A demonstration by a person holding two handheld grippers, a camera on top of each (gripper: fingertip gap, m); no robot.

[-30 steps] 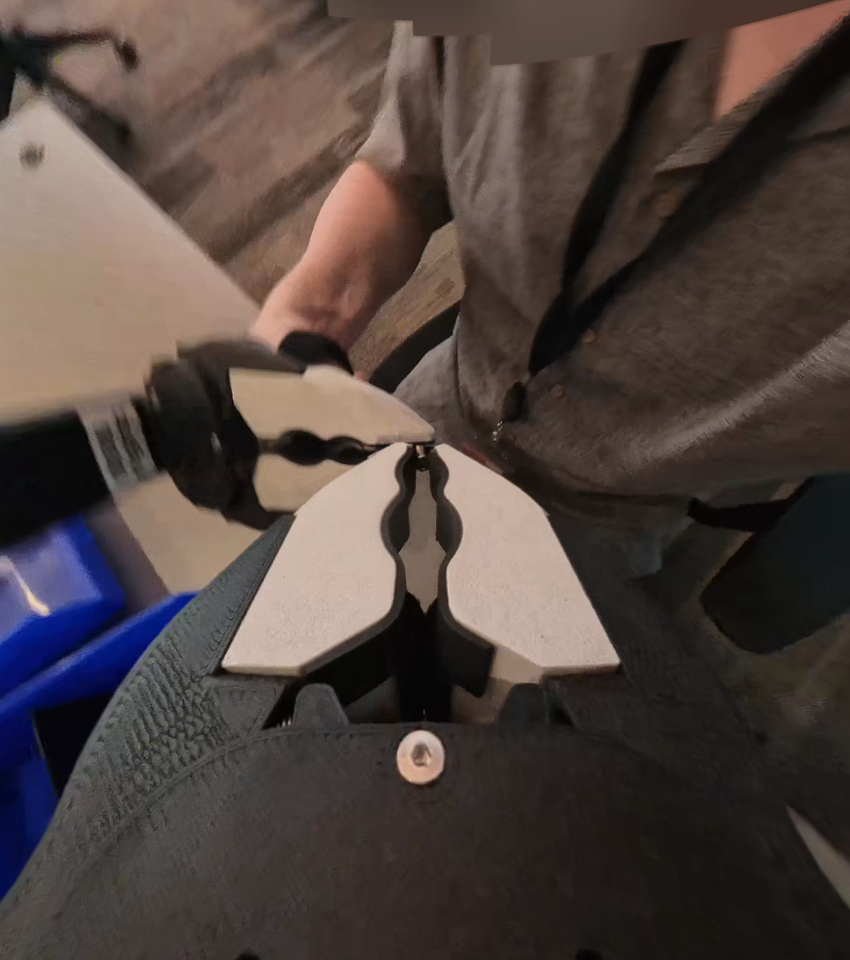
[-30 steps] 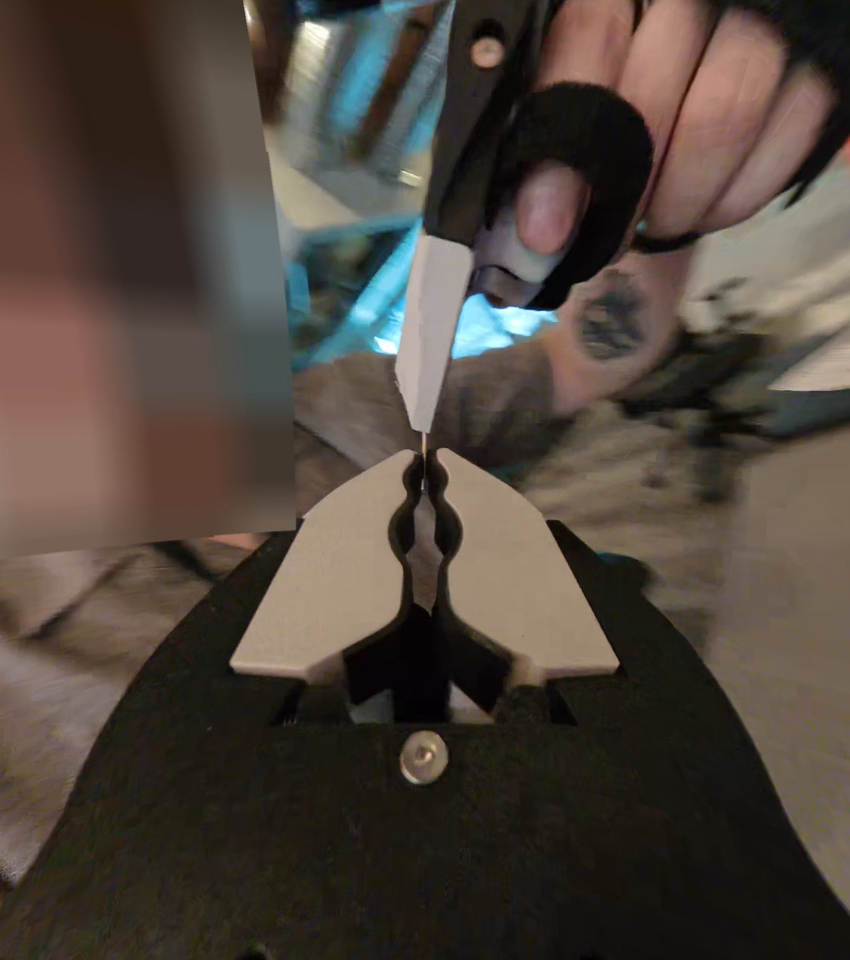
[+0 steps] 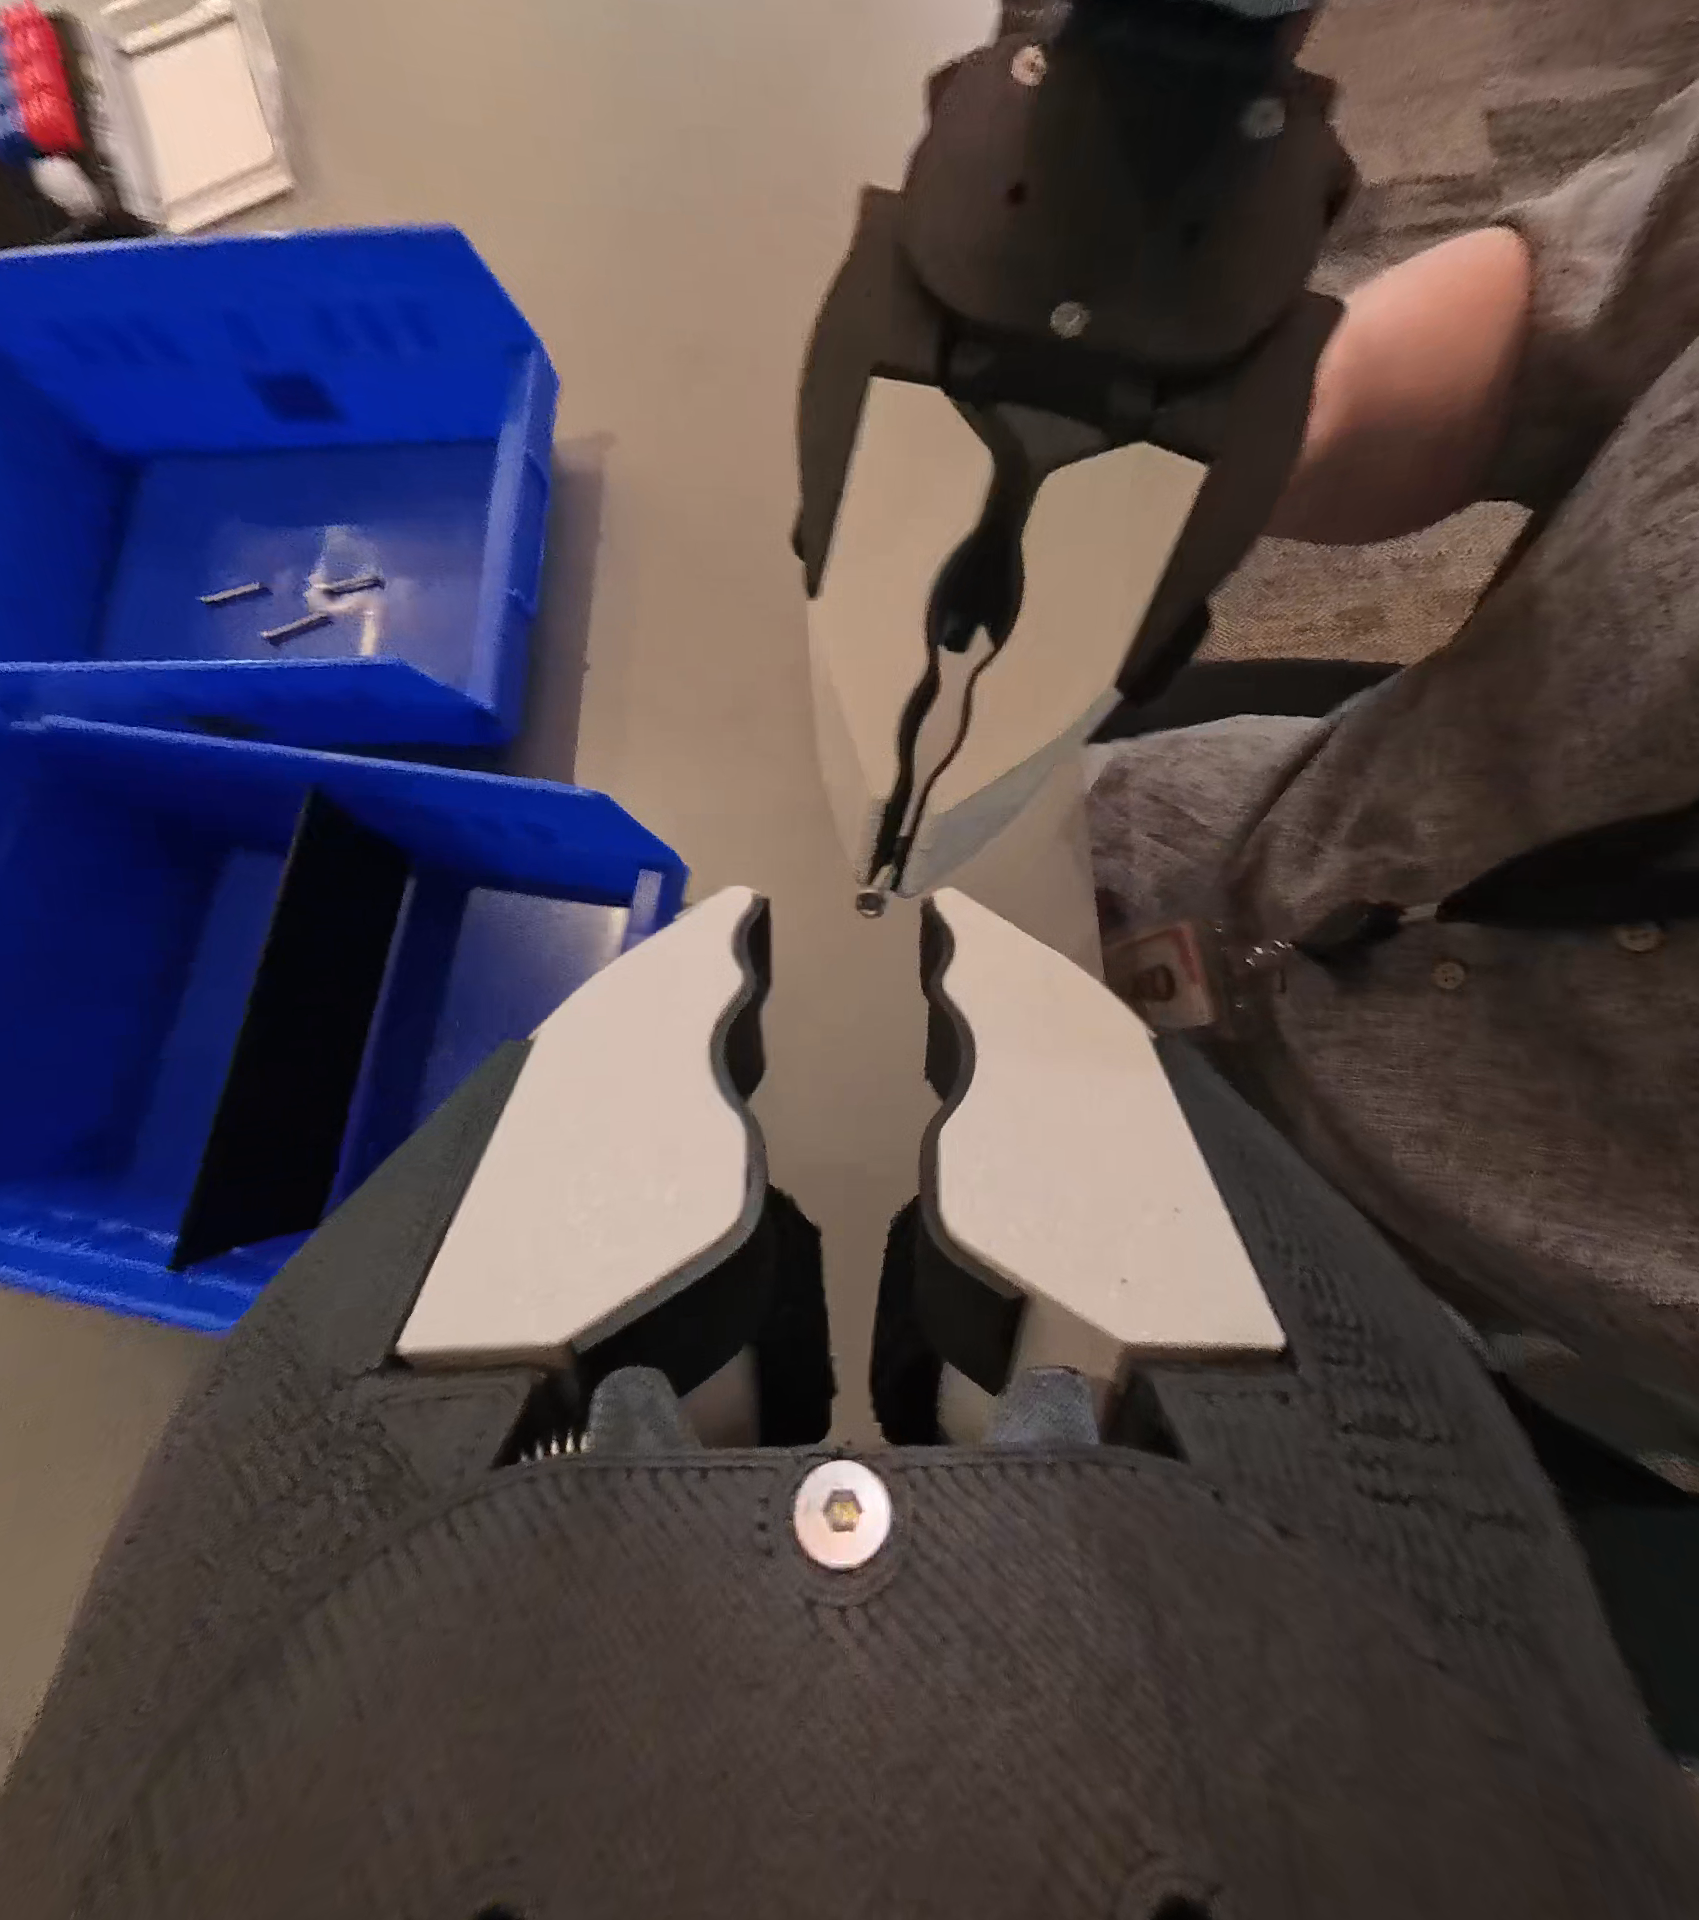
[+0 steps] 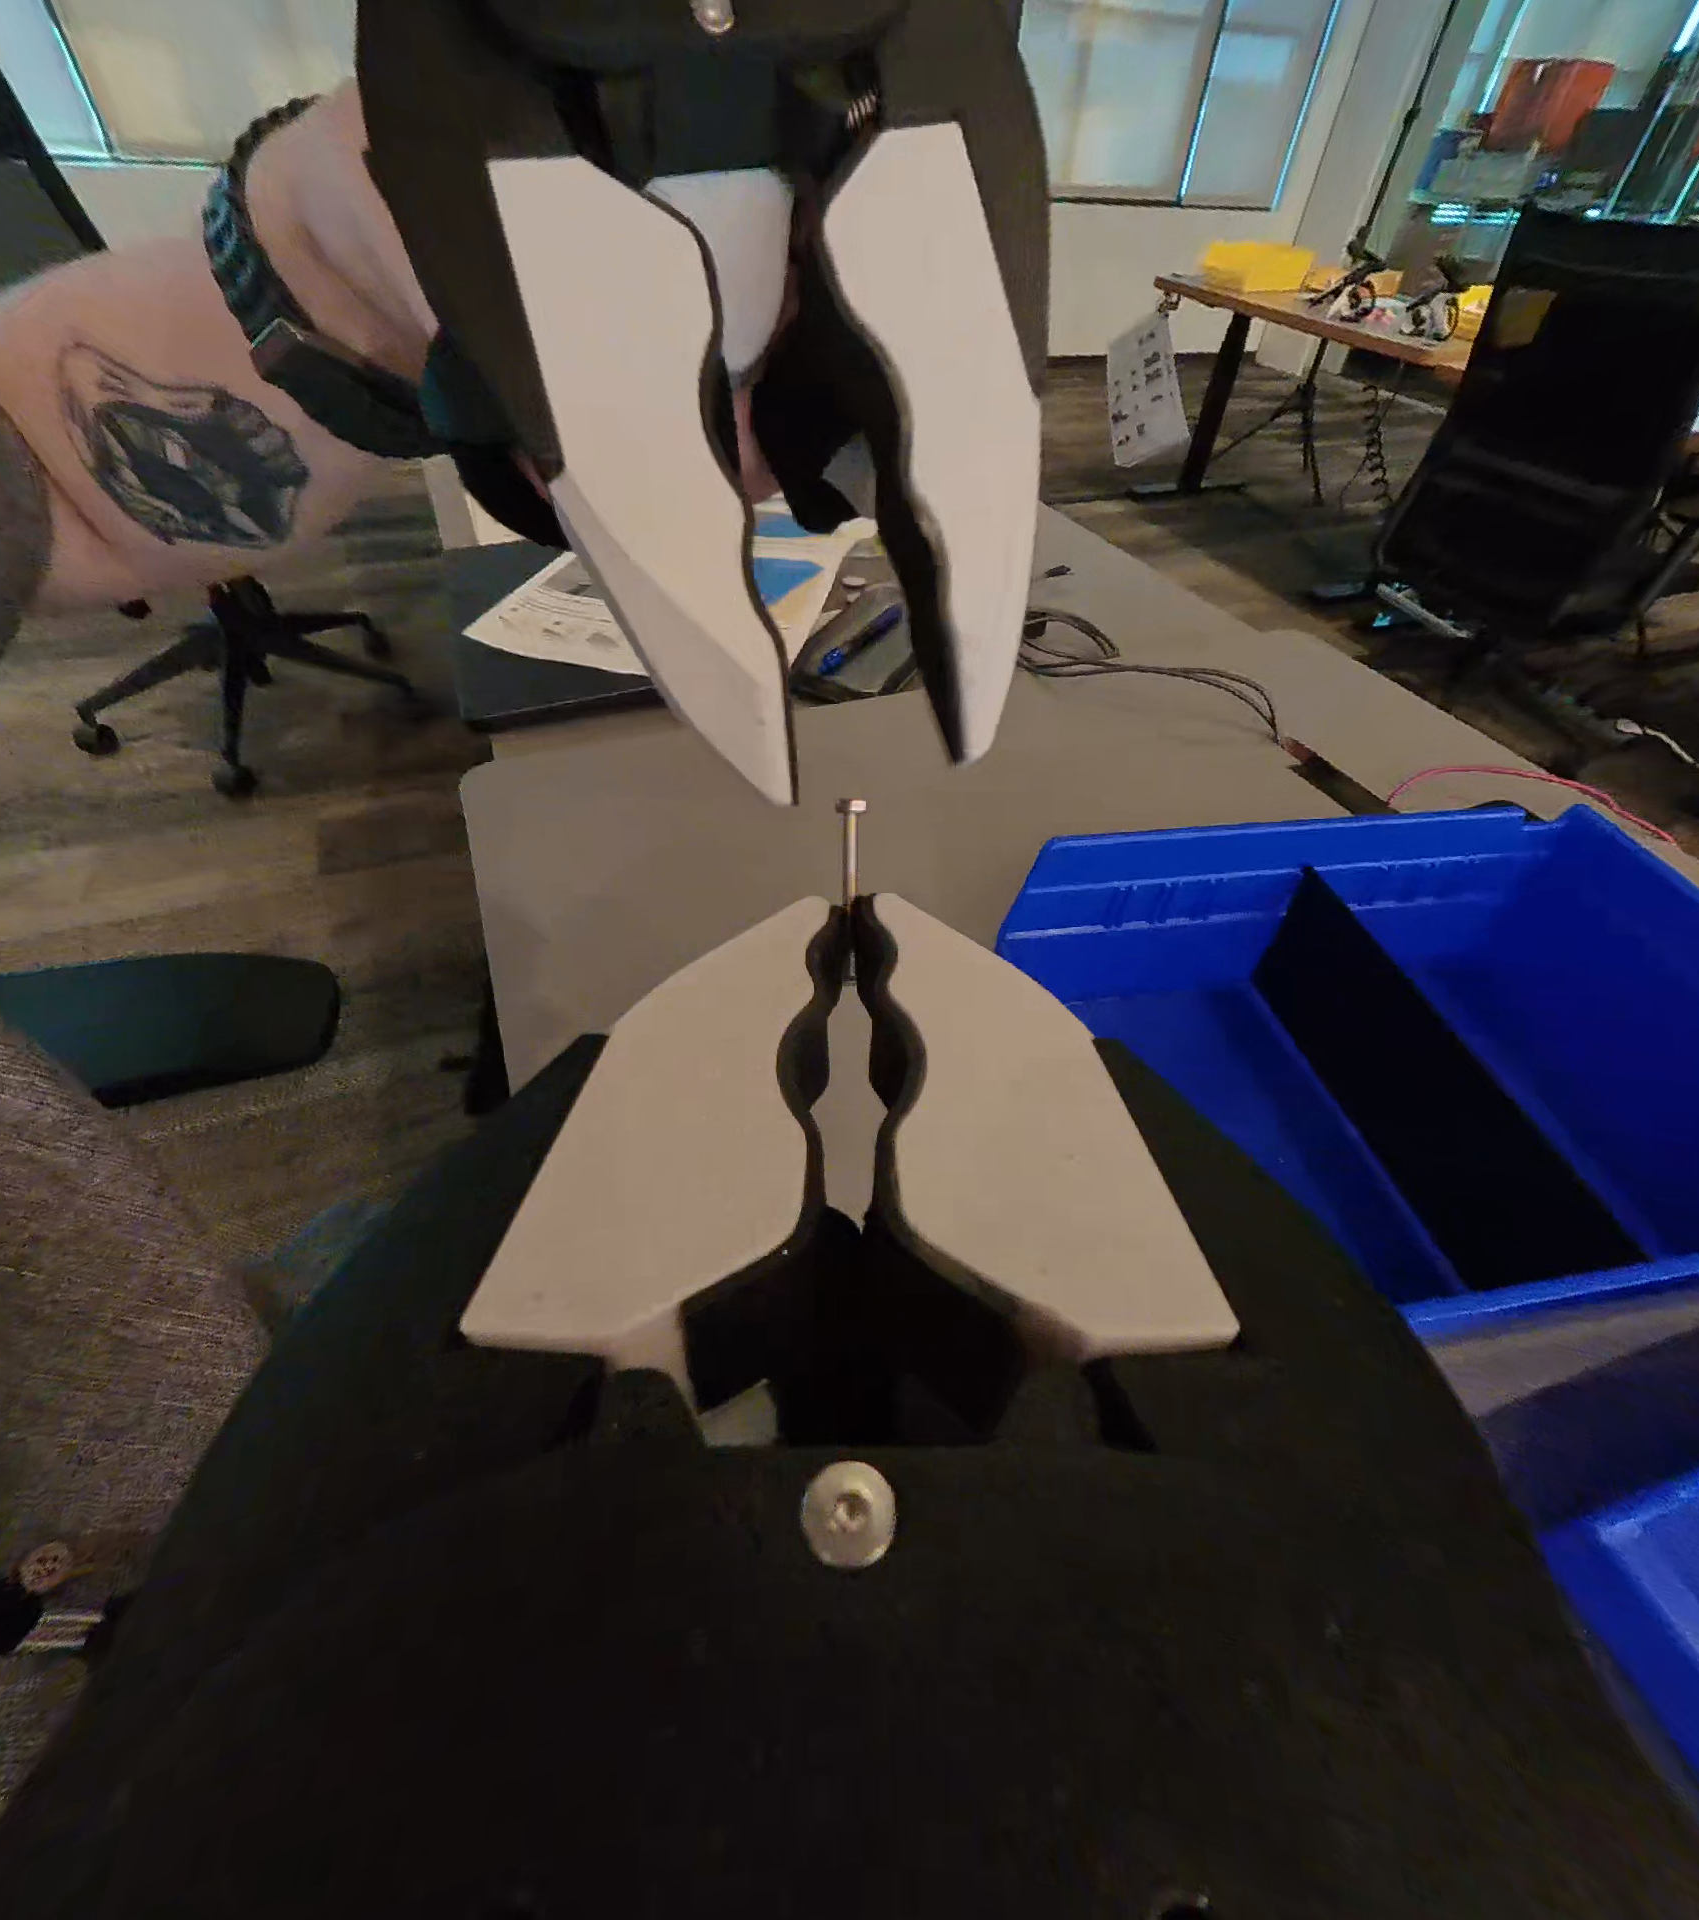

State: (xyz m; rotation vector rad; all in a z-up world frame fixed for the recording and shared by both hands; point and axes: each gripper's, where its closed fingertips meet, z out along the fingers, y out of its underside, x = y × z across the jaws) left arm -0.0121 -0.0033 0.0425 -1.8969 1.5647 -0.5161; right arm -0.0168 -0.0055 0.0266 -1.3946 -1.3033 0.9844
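My right gripper (image 4: 850,906) is shut on a small metal screw (image 4: 851,847). The screw stands straight out from the tips, head away from me. My left gripper (image 3: 843,914) is open and empty, with its fingertips on either side of the screw's head (image 3: 870,902) and not touching it. In the right wrist view the left gripper (image 4: 871,774) hangs open just above the screw. In the left wrist view the right gripper (image 3: 886,873) points down at me. Both hover over a grey table (image 3: 699,312).
Two blue bins stand on the table: one (image 3: 14,436) holds several small screws (image 3: 305,613), the other (image 3: 24,1039) has a black divider (image 4: 1427,1122). A person's forearm (image 4: 149,447) is at the left. Papers (image 4: 554,613), cables (image 4: 1188,675) and a black chair (image 4: 1572,416) lie beyond. Left and right tips are no more than a few centimetres apart.
My left gripper was shut at the screw against the right gripper's tips; now it has opened and let go. The right gripper holds the screw alone. Both have swung over the table.
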